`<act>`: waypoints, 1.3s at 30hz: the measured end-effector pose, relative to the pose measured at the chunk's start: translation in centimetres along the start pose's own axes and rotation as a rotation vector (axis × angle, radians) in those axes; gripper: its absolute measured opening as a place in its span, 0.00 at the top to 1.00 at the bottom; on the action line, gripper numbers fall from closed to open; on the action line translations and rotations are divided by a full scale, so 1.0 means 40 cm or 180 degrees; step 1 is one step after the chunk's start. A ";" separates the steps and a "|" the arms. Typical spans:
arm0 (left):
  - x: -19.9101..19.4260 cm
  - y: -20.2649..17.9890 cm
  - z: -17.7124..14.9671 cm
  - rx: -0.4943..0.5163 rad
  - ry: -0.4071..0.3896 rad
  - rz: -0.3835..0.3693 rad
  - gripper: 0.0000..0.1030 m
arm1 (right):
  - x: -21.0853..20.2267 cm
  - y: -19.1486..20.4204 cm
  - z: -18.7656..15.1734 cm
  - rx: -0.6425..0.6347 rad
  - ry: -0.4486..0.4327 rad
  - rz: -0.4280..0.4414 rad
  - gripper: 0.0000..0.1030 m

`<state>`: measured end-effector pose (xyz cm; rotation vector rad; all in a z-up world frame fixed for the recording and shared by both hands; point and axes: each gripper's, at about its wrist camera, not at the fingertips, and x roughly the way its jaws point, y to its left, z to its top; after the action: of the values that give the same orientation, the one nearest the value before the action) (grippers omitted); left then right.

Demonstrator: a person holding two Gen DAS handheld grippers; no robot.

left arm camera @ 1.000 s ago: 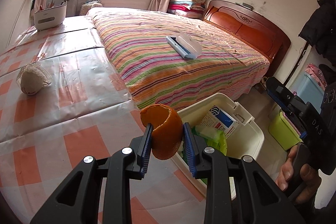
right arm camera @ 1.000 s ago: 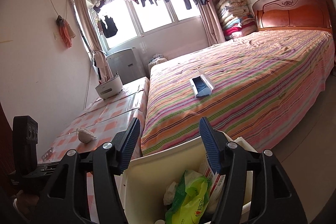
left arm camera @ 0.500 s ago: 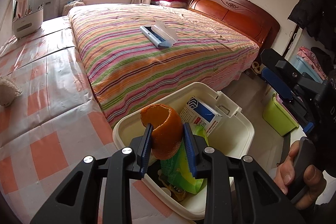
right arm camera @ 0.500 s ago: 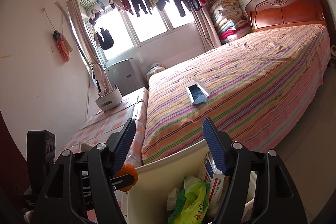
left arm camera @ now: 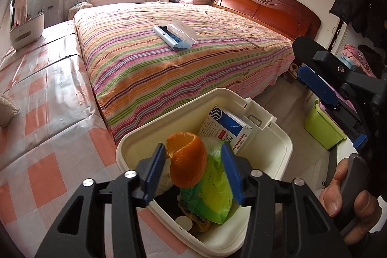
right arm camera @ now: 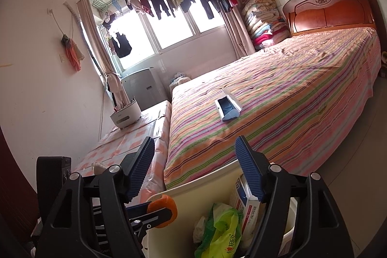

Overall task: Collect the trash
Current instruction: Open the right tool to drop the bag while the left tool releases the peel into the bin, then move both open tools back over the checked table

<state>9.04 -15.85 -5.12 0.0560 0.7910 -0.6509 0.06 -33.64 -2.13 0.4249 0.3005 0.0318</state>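
The left hand-held gripper (left arm camera: 192, 169) is opening its ribbed blue jaws around a cup-shaped orange peel (left arm camera: 187, 160) over the cream plastic bin (left arm camera: 271, 134). The right hand-held gripper (right arm camera: 194, 168) spreads empty above the bin's rim, beside a crinkled green bag (right arm camera: 223, 231).

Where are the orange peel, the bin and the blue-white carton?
orange peel (left arm camera: 187, 162): left wrist view, outer skin.
bin (left arm camera: 280, 137): left wrist view, far right rim.
blue-white carton (left arm camera: 227, 126): left wrist view, blue top face.
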 end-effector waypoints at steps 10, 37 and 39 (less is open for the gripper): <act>-0.043 0.021 0.006 0.0013 -0.0201 0.0234 0.23 | 0.006 0.018 0.000 0.0020 -0.0011 0.0037 0.33; -0.263 0.461 -0.025 -0.0750 -0.0440 0.1271 0.23 | 0.148 0.244 -0.050 -0.0316 0.0428 0.0558 0.29; -0.285 0.505 -0.035 -0.0788 -0.0465 0.1454 0.23 | 0.166 0.269 -0.053 -0.0342 0.0485 0.0628 0.28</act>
<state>13.60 6.77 -2.22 -0.0364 0.6812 -0.1208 6.11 -22.37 -1.42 0.3446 0.4041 0.2729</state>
